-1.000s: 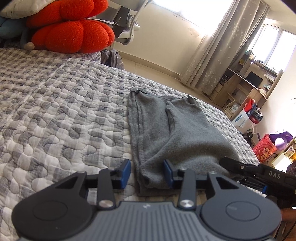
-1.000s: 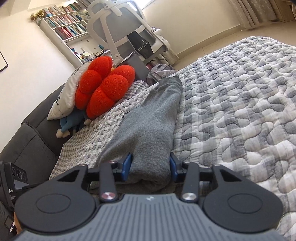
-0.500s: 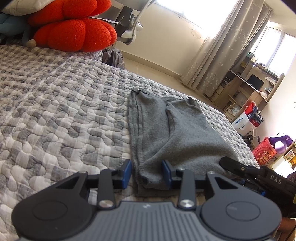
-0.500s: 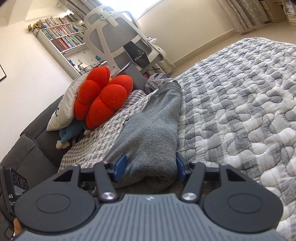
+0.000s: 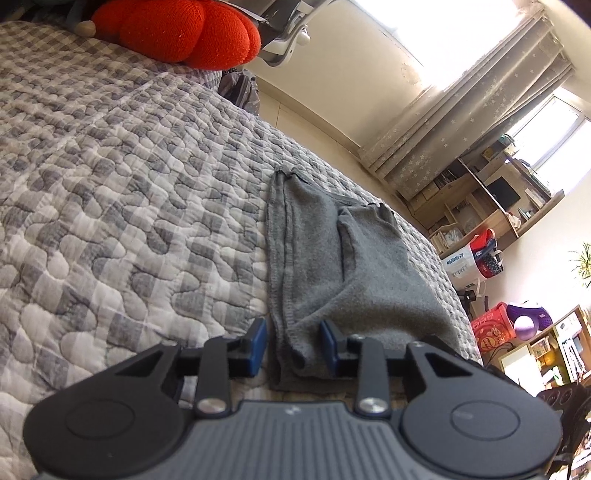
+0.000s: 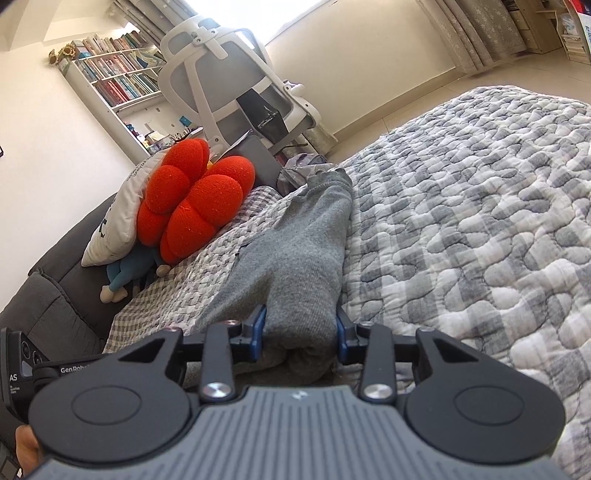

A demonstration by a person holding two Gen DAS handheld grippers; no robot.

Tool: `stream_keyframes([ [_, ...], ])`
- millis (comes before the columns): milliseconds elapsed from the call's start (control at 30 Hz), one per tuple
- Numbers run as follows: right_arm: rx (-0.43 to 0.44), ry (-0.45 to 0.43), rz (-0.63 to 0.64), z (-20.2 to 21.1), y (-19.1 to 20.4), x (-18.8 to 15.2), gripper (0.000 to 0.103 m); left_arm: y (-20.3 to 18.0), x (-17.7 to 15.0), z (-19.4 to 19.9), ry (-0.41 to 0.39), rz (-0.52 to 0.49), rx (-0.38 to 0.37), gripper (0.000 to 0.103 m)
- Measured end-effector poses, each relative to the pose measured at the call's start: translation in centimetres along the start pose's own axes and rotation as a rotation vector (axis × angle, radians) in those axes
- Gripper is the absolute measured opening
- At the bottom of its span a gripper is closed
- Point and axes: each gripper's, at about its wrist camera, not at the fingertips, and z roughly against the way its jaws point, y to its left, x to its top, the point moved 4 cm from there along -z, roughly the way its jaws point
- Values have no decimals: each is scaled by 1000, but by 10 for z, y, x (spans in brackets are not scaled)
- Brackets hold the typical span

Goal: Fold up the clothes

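Left gripper: jaws closing around near hem of grey garment, lower centre. Right gripper: closing, clamped on garment fold. Open quilt fills left; red cushion upper left.

The left gripper and right gripper both tilt downward, their blue fingers having just been closing, cloth gathered between each pair.
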Motion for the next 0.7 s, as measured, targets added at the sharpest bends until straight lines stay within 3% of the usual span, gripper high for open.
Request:
stream_keyframes([
  [167,-4,2,4,-1,1,-1,39,9,5,7,16,59,-3,33],
  [300,-4,3,24,-1,2,-3,42,5,1,2,69,79,-50,42],
  [400,-2,5,17,-1,1,-5,43,-1,0,-3,67,75,-42,42],
  [467,-4,8,25,-1,2,-5,45,-3,0,-5,61,72,-26,39],
  [533,-10,12,50,0,5,-5,48,-5,2,-7,67,72,-11,25],
  [600,-22,15,76,1,8,-5,49,-4,3,-7,71,85,-14,19],
  [667,-57,12,127,3,13,-3,54,-6,4,-6,70,85,-10,17],
  [700,-82,8,158,5,16,-2,61,-7,6,-6,69,88,-8,17],
])
